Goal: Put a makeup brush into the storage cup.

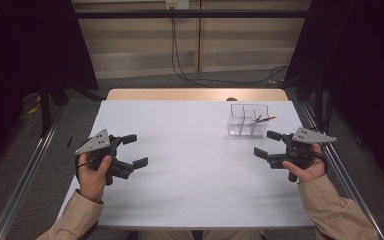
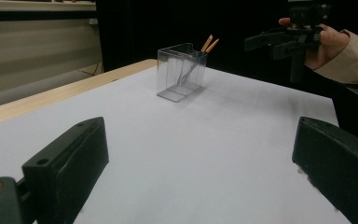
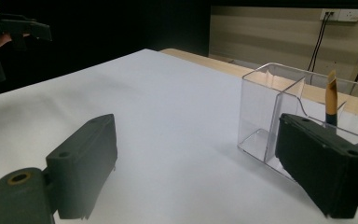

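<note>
White tabletop: a plain sheet covers the table [image 1: 195,170], with a wooden strip showing along the far edge.
Left hand: the person's left hand [image 1: 92,177] comes in from the bottom left in a beige sleeve and grasps the left gripper [image 1: 135,150] low above the table near the left edge, pointing toward the middle.
Left gripper state: jaws spread wide apart, nothing between them; its own view shows bare tabletop in the gap.
Right hand: the right hand [image 1: 305,167] in a matching sleeve grips the right gripper [image 1: 267,144] near the right edge, pointing left and slightly away.
Right gripper state: jaws parted wide and empty.
Clear container: a transparent divided box [image 1: 248,120] stands upright at the far right of the table, just beyond the right gripper and apart from it; in the right gripper view [image 3: 284,112] it sits just past the right-hand jaw.
Contents: thin wooden-tipped sticks [image 1: 265,119] lean out of one compartment.
Open room: the middle and near part of the table between the two grippers is bare.
Edges: metal rails [image 1: 27,170] run along both sides beyond the table.
</note>
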Motion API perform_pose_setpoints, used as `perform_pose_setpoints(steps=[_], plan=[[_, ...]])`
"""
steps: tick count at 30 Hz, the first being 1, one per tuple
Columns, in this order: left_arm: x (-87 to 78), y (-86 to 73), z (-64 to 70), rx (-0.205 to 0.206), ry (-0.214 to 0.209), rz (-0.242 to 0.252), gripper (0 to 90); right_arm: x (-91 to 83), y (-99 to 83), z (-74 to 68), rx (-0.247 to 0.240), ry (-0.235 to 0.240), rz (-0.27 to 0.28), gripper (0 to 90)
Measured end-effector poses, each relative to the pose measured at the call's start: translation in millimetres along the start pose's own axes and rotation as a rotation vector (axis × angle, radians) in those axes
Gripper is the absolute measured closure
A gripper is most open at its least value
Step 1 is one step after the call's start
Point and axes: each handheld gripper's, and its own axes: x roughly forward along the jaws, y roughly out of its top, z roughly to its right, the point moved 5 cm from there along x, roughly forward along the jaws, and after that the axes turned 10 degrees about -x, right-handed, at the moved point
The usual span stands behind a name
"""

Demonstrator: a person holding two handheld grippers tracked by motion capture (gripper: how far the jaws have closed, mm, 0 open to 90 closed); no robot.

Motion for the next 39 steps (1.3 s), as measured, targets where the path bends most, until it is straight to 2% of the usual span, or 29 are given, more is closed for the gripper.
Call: perform_pose_setpoints(steps=[29,39], plan=[[-3.1,-1.5,-0.5,0.005,0.011,0.000,3.3,-15.7,-9.3,-11.4,-0.006,0.012,0.009,11.6],[-7.5,-3.0,-0.3,0.004,0.022,0.001,3.3,-15.7,-9.7,-13.1,-0.007,0.025,0.018,11.0]])
